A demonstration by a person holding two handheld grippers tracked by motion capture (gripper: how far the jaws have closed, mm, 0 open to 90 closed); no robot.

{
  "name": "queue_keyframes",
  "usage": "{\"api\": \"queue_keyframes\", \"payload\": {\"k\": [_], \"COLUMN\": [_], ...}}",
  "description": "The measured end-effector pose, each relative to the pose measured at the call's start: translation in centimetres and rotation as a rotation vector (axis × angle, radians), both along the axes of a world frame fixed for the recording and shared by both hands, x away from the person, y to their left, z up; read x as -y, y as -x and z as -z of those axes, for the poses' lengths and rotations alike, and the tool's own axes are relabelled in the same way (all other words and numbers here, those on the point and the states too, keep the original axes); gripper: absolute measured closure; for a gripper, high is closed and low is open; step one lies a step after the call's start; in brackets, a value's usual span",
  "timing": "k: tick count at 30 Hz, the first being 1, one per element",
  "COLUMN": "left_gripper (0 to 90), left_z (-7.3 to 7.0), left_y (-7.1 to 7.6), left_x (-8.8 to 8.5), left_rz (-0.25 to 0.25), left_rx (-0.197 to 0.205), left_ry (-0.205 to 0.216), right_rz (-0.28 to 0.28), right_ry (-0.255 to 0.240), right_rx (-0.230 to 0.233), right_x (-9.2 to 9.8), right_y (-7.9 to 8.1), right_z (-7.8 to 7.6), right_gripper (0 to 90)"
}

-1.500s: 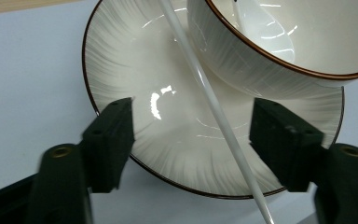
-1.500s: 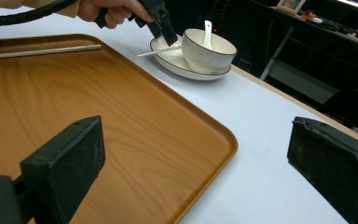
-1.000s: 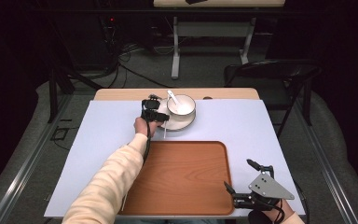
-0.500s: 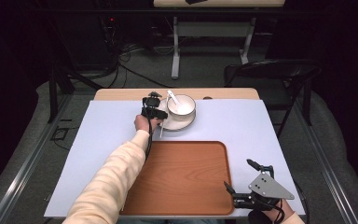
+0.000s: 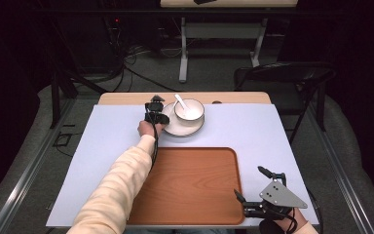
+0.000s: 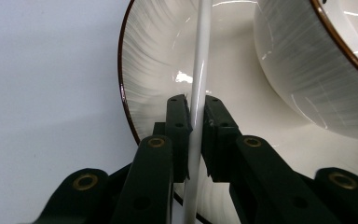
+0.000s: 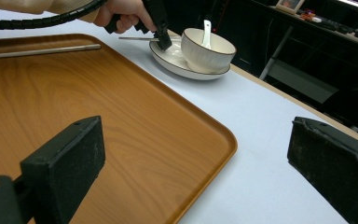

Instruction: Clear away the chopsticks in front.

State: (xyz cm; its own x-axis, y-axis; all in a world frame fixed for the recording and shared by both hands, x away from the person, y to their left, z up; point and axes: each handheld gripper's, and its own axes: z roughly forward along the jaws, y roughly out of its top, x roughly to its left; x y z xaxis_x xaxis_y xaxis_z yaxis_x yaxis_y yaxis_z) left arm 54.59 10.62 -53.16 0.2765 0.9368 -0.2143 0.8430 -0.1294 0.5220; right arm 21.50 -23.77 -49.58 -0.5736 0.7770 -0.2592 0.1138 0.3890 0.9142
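Pinching down at the far side of the table, my left gripper (image 6: 195, 109) has just been closing its jaws, and they now stand narrow, pressed on the thin, glossy silver-white chopstick (image 6: 200, 56) that runs between the pads. That stick lies across the white ceramic plate with the brown rim (image 5: 173, 127), at 12 o'clock from the orange wooden tray (image 5: 190, 185), just beside the white ribbed bowl (image 5: 190, 116) with its white spoon (image 5: 181, 103). I judge the stick light and stiff but smooth and round, so it could roll or pivot in the pads; the hold looks to sit toward one end, and a grip nearer the middle would swing less. The crockery beneath is fragile, so I would lift straight up before carrying. A matching metal chopstick (image 7: 42, 50) already lies along the tray's 9 o'clock edge. My left forearm, in a cream sleeve, stretches long toward 12 o'clock with the hand behind the gripper, angled down onto the plate's 9 o'clock rim. My right gripper (image 5: 252, 183) rests at the tray's 4 o'clock corner, jaws wide and holding nothing
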Motion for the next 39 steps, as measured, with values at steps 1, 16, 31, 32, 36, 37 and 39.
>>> {"api": "queue_keyframes", "payload": {"k": [1,16,31,32,36,37,39], "left_gripper": [84.2,84.8,84.8,84.8,84.8,84.8,84.8], "left_z": [0.0,-2.3,-4.1,-4.2,-4.7,-5.0,-5.3], "left_y": [0.0,1.4,5.0,5.2,6.1,6.7,7.2], "left_x": [-0.1,-1.5,-5.3,-5.5,-6.0,-6.2,-6.4], "left_rz": [-0.011,0.0,0.015,0.017,0.032,0.032,0.043], "left_rx": [0.008,0.073,0.121,0.122,0.133,0.141,0.151], "left_ry": [-0.001,0.074,0.135,0.138,0.147,0.162,0.163], "right_rz": [0.0,0.0,0.002,0.003,0.001,0.0,-0.001], "right_ry": [0.0,-0.001,0.001,0.002,0.001,0.001,0.001], "right_rx": [0.0,0.001,-0.003,-0.003,-0.003,-0.002,-0.004], "right_x": [0.0,0.0,0.0,0.0,0.0,0.0,0.0], "right_y": [0.0,0.0,0.0,-0.1,-0.1,-0.1,-0.1], "right_z": [0.0,0.0,0.0,0.0,0.0,0.0,0.0], "right_gripper": [3.5,3.4,3.5,3.5,3.6,3.6,3.6]}}
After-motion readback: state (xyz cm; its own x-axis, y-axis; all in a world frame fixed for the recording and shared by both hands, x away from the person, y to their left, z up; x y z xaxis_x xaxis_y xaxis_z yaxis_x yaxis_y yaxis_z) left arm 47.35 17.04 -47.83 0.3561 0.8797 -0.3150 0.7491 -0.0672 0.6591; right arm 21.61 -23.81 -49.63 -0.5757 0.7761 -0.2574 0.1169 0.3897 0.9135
